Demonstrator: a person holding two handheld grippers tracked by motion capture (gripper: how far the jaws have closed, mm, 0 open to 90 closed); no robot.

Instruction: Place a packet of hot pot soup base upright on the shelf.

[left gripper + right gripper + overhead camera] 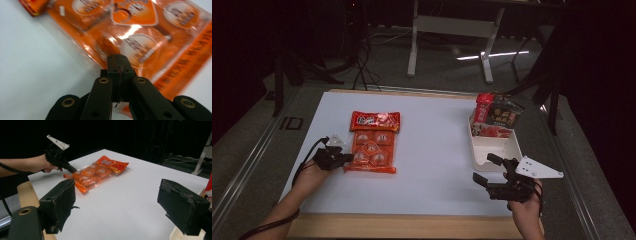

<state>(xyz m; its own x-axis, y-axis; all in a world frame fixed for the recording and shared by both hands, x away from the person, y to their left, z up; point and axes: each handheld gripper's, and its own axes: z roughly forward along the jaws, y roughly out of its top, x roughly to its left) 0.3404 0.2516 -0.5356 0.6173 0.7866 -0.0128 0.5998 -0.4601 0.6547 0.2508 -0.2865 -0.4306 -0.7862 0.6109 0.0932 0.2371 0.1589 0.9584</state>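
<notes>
- Orange snack bag (373, 145) flat on the white worktop (432, 150), well left of the white bin (492, 147) holding red and dark packets (496, 117).
- Left hand-held gripper (346, 159) at the bag's near left edge; jaws clenched tight together in the left gripper view, tips (118, 62) over the clear film, apparently pinching its edge seam.
- Right hand-held gripper (484, 170) released, jaws wide apart with nothing between, hovering just beside the bin's near end.
- Likely slip: thin, glossy film gripped only at the edge could slide out of the pads on a quick pull toward the bin.
- Possible tear or stretch of the seam if lifted by that one corner, given the weight of the individually wrapped pieces inside.
- Sagging likely on lift, with the far end dragging across the worktop or catching the bin's rim.
- Tight fit: bin already part-filled at its far end, so a long bag may land across the rim rather than inside.
- Collision risk with the right hand-held gripper waiting beside the bin.
</notes>
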